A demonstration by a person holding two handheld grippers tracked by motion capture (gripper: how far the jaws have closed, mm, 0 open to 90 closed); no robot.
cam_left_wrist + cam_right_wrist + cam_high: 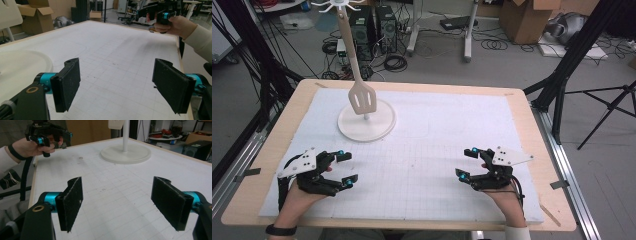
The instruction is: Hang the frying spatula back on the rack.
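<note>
High view above looking down, both gripper views low, close, sharing the white mat (437, 150)

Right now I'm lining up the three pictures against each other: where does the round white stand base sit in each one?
High view: the stand base lies upper left of centre, on the white mat, under the hanging spatula.
Left gripper view: its rim curves in at the left edge.
Right gripper view: top centre-right, with the pole rising from it.
Shared landmark: the mat's grid lines.
</note>
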